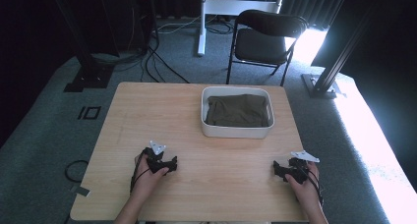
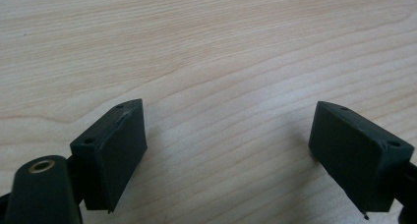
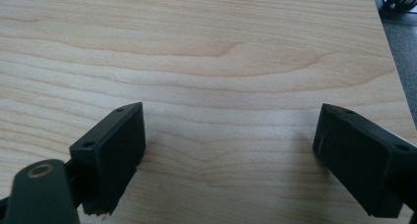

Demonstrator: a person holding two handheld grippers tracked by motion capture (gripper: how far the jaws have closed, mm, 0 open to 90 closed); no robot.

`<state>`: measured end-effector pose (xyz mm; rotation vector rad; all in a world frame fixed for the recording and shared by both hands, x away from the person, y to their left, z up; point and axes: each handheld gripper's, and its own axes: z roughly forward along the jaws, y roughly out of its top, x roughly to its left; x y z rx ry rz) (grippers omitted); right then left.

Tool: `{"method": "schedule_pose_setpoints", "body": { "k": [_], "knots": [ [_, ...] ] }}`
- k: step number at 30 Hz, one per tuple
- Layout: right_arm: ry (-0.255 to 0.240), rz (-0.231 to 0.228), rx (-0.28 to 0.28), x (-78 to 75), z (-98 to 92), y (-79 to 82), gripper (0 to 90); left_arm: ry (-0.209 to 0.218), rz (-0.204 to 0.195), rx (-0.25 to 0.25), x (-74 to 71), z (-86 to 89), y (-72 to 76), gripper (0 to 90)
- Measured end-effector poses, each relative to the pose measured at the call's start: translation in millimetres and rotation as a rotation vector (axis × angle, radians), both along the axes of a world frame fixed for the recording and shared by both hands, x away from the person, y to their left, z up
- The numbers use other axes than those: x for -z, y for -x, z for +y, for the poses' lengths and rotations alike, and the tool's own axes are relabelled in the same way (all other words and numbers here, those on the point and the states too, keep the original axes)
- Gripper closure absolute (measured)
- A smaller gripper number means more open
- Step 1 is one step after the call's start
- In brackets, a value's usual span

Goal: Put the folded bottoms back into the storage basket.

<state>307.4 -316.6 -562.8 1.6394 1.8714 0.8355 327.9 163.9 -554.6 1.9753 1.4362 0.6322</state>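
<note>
Wooden table [image 1: 147, 116] holds our white tub [image 1: 236, 130] of dark cloth [image 1: 238, 111] at one o'clock; left gripper [image 1: 162, 165] and right gripper [image 1: 287, 171] rest near us, jaws apart

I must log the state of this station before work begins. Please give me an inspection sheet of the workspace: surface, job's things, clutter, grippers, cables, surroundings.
Surface: wooden table, bare except for the tub.
Job's things: white tub at the far right part of the table, with a folded dark cloth inside.
Clutter: nothing seen.
Grippers: left gripper and right gripper both open, low over bare wood at the near edge, holding nothing.
Cables: a cable at each gripper; loose cables on the carpet beyond the table.
Surroundings: black folding chair behind the table, grey carpet, dark curtains, bright light at right.
</note>
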Motion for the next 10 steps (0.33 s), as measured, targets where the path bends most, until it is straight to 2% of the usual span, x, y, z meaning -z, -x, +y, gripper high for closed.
{"method": "schedule_pose_setpoints", "body": {
  "k": [3,10],
  "knots": [
    [0.001,0.000,0.000,0.0,-0.1,0.0,12.1,0.003,0.006,-0.051,0.5,-3.4,0.5,11.0],
    [0.000,0.000,0.000,0.0,0.0,0.0,12.1,0.002,0.009,-0.065,0.6,-5.3,-0.4,9.6]
  ]
}}
